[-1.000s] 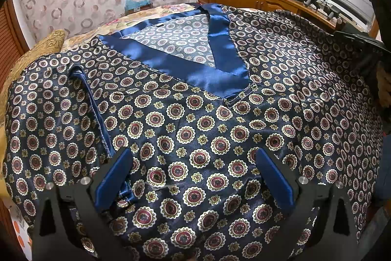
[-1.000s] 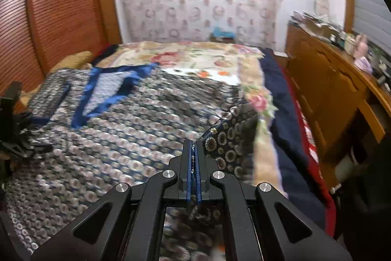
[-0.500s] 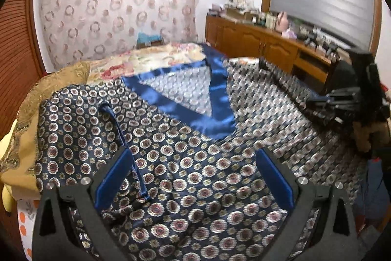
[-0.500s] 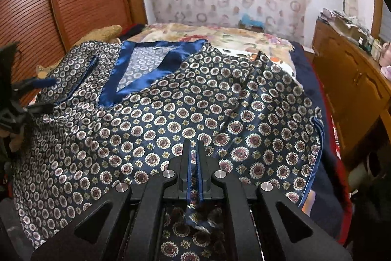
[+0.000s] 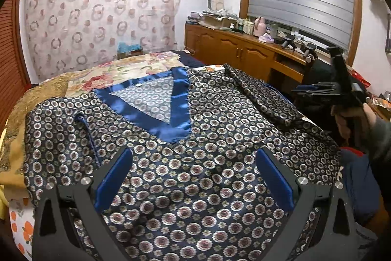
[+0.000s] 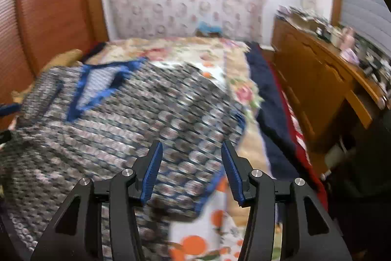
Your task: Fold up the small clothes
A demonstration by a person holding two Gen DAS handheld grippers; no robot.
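A navy patterned top with a shiny blue V-neck band lies spread flat on the bed. My left gripper hovers above its lower front, open, with nothing between the pads. In the blurred right wrist view the same top lies below my right gripper, whose jaws are opening; the cloth lies under them and no pad presses on it. The right gripper also shows at the right edge of the left wrist view, held by a hand.
The bed carries a floral sheet and an orange-print sheet. A wooden cabinet crowded with bottles runs along the right wall. A patterned curtain hangs behind the bed, and a ribbed wooden panel stands at the left.
My right gripper has let go of the top's hem and its jaws have parted. The top now lies flatter. My left gripper has risen and pulled back, staying open.
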